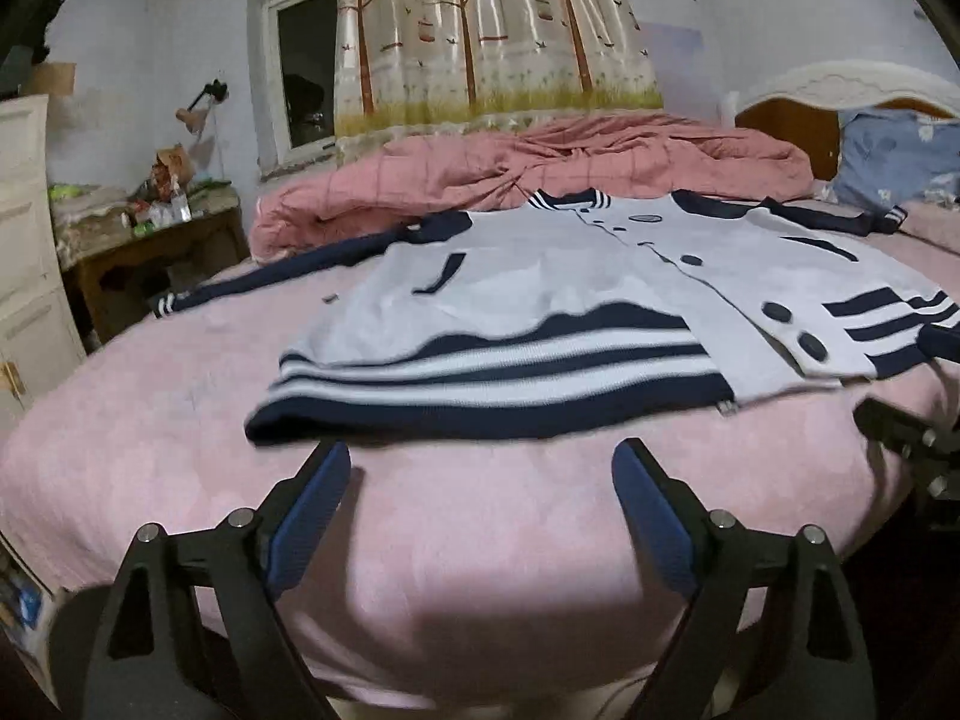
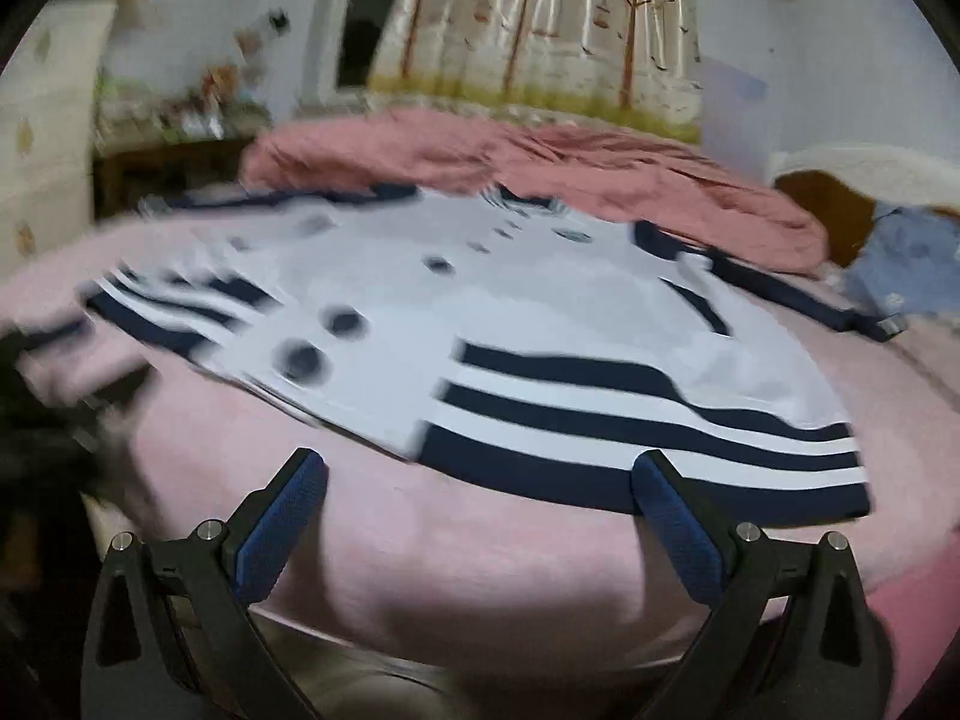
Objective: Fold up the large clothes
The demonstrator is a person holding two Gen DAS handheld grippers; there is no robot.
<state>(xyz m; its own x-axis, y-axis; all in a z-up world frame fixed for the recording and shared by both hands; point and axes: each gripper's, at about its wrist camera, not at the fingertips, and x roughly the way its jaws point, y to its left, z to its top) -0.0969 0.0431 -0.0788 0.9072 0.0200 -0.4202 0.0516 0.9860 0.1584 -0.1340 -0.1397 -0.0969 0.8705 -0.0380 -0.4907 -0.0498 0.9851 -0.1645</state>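
Observation:
A white and navy striped cardigan [image 1: 540,300] with dark buttons lies spread flat, front up, on the pink bed sheet [image 1: 450,540], both sleeves stretched out sideways. My left gripper [image 1: 480,462] hovers open just short of the striped hem's left half, nothing between its blue pads. In the right wrist view the cardigan [image 2: 510,324] is blurred. My right gripper [image 2: 480,474] is open near the hem's right half; its right fingertip [image 2: 651,474] overlaps the navy hem edge. The right gripper's black frame [image 1: 912,438] shows at the left view's right edge.
A crumpled pink quilt [image 1: 540,168] lies behind the cardigan. A blue pillow [image 1: 900,156] and headboard [image 1: 840,90] are at the right. A cluttered wooden side table [image 1: 150,228] and white cabinet [image 1: 24,240] stand at the left. A tree-print curtain [image 1: 492,30] hangs behind.

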